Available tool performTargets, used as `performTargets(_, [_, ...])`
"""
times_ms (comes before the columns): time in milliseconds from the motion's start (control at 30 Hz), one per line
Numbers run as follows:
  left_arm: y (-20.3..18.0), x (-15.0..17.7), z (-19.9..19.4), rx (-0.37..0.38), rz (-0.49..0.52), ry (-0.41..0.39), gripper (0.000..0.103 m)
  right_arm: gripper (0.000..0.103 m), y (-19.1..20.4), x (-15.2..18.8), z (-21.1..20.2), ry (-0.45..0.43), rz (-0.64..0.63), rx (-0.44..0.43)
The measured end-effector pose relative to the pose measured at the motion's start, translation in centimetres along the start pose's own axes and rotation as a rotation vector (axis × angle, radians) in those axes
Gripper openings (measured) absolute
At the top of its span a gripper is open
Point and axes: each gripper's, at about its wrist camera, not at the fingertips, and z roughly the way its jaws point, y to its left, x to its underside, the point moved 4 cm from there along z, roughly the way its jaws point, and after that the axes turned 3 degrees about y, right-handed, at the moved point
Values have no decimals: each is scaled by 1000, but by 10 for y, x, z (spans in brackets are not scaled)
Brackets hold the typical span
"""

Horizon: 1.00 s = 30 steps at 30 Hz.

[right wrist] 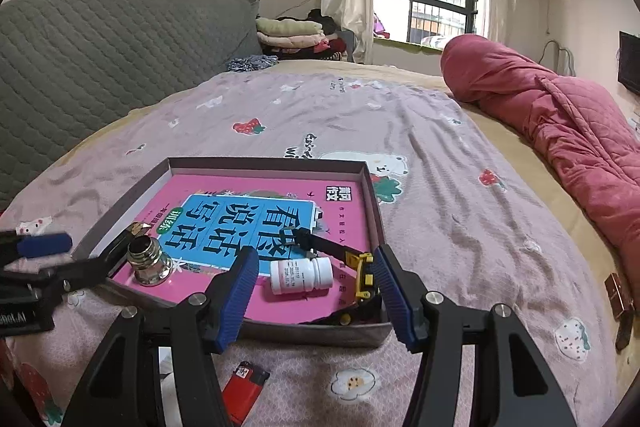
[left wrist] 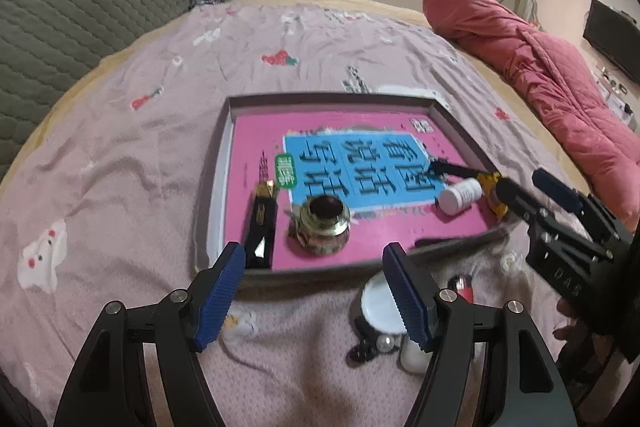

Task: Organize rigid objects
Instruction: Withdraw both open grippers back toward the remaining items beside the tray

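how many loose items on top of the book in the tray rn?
4. Glass jar near-left, black-gold bar along the left wall, white pill bottle near-right, yellow toy excavator by the right wall. The right gripper may hide more.

A shallow grey cardboard tray (right wrist: 372,187) holds a bright pink book with a blue title panel (right wrist: 256,227) — black characters on it. On the book lie a white plastic bottle (right wrist: 302,275), a clear glass jar with a brassy gold neck (right wrist: 150,263) and a yellow-and-black toy excavator (right wrist: 360,273). The mauve bedsheet (right wrist: 440,187) is printed with red strawberries — a red lighter (right wrist: 244,387) lies on it.
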Motion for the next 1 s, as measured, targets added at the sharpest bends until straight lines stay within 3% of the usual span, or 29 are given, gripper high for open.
performTargets(1000, [-6,19,-32,37,9,-14,73,59,16,24,-36,48,-8,26])
